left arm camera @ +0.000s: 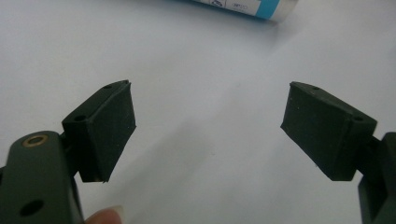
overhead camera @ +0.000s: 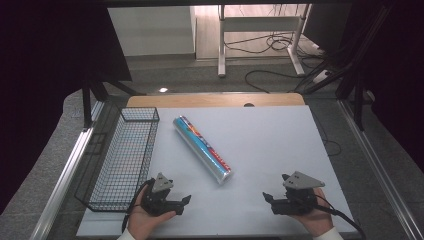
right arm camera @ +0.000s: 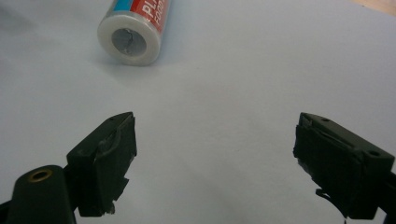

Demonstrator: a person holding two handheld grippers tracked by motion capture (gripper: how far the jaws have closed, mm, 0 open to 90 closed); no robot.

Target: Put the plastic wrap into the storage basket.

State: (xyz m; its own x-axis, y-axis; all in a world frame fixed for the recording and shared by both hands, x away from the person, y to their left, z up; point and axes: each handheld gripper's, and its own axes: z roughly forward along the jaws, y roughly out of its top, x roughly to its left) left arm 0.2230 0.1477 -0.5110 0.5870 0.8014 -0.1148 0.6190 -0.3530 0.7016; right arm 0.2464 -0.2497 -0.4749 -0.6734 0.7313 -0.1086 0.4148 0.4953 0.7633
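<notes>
– So where does the roll (overhead camera: 202, 149) lie?
– On the white counter (overhead camera: 270, 150), between both tongs and beyond them, its long axis running diagonally from near the wire basket (overhead camera: 122, 160) toward the person.
– Which tongs are nearer?
– Its near end looks slightly closer to the left tongs (overhead camera: 186, 200); the right tongs (overhead camera: 266, 198) face its open end. Both stand wide, holding nothing.

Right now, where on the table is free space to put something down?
The widest bare patch lies right of the foil roll, up to the table edge. A smaller one sits between the left gripper and right gripper. The left is crowded by the wire basket.
</notes>
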